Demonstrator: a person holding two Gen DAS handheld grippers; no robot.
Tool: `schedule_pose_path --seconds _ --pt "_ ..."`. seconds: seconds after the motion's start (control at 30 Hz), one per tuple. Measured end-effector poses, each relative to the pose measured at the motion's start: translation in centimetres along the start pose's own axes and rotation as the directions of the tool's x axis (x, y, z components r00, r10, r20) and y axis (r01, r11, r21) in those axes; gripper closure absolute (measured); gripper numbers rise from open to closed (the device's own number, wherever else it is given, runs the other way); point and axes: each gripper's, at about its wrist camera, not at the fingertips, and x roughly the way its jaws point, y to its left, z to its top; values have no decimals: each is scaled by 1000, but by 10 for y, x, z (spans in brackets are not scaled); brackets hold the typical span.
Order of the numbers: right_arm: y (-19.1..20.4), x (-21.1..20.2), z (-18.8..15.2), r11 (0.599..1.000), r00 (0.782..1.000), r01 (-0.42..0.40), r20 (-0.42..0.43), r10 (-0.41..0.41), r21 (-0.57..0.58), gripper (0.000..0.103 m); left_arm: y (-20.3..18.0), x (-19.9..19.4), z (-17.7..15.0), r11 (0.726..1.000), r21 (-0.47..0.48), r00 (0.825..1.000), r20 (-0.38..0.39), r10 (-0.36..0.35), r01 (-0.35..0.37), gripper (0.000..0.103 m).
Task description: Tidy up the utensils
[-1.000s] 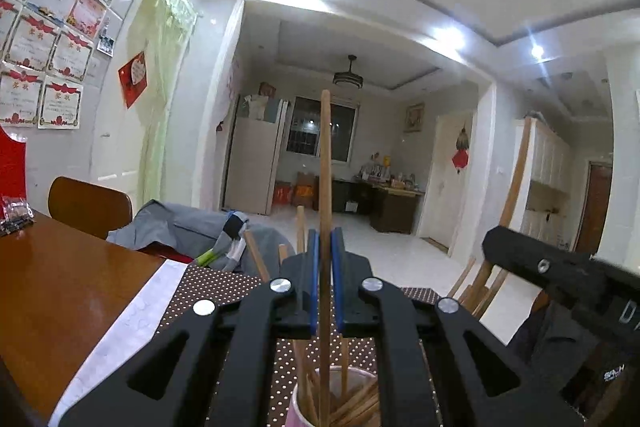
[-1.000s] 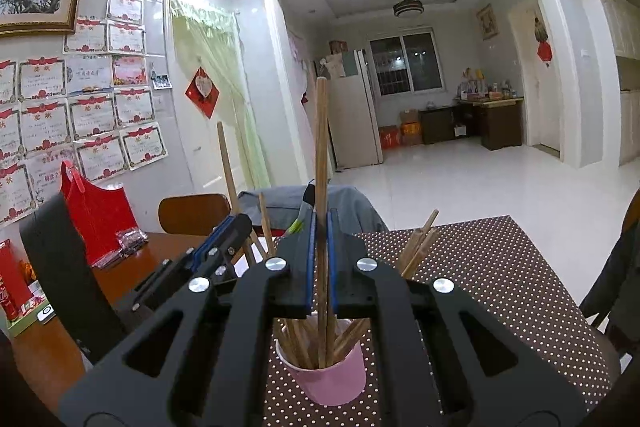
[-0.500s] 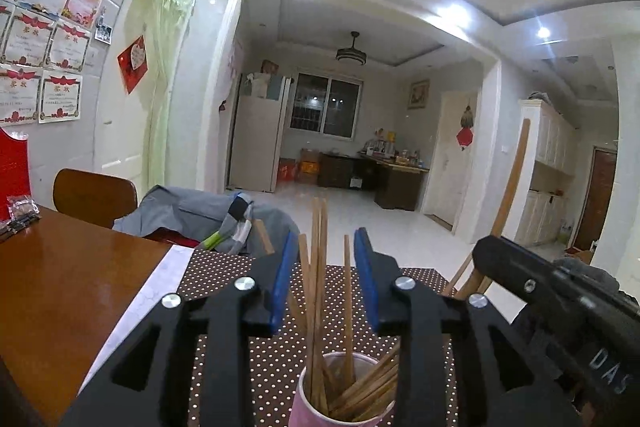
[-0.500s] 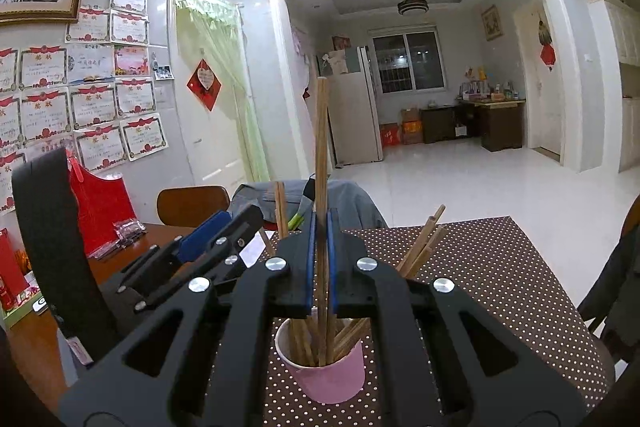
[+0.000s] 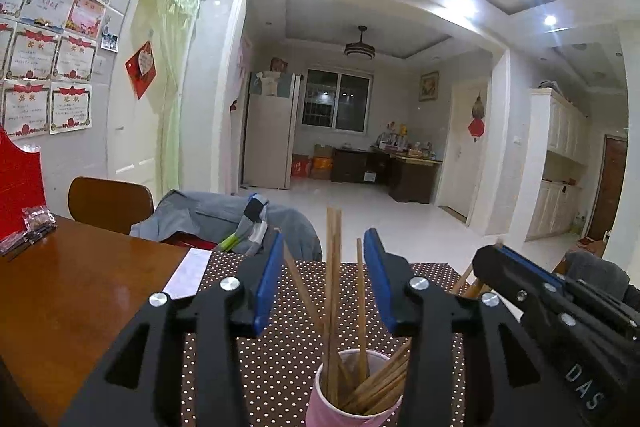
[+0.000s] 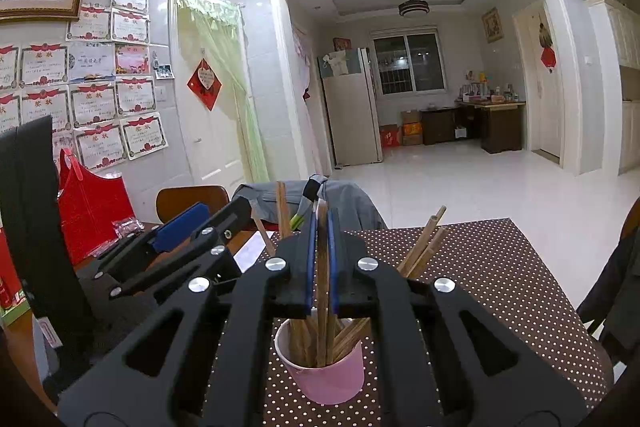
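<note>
A pink cup (image 5: pixel 352 393) (image 6: pixel 328 371) with several wooden chopsticks (image 5: pixel 333 291) stands on a brown dotted mat (image 5: pixel 280 359). My left gripper (image 5: pixel 323 281) hangs just above the cup. Its jaws are opening, and the upright chopsticks stand loose between the blue pads, which do not touch them. My right gripper (image 6: pixel 319 263) is shut on one chopstick (image 6: pixel 321 291), which runs down into the cup. In the right wrist view the left gripper (image 6: pixel 216 219) sits to the left of the cup. In the left wrist view the right gripper (image 5: pixel 496 255) reaches in from the right.
The mat lies on a brown wooden table (image 5: pixel 80 291), beside a white sheet (image 5: pixel 188 273). A chair draped with grey clothes (image 5: pixel 224 219) stands behind the table. A red bag (image 6: pixel 92 199) and small packets (image 5: pixel 34 223) sit at the left by the wall.
My left gripper opened and let go of its chopstick, which dropped into the cup. The chopstick in my right gripper now sits much lower between the pads.
</note>
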Motion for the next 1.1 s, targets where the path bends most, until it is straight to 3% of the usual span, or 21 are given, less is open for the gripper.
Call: schedule_pose_path --seconds 0.5,0.67,0.77,1.1 --pt "0 3 1 1000 1000 11 -2 -11 3 95 -3 -3 2 1000 17 1000 -5 17 -17 61" --pt "0 -1 1 1000 1000 29 4 -29 -3 75 -8 -13 3 997 53 998 6 62 -62 61" --pt "1 -7 2 998 998 55 19 -55 -12 54 -2 -24 3 998 35 998 -13 59 -58 60" --pt "14 -48 -5 995 997 81 22 -80 -58 46 -2 -77 4 992 91 996 5 90 -90 47"
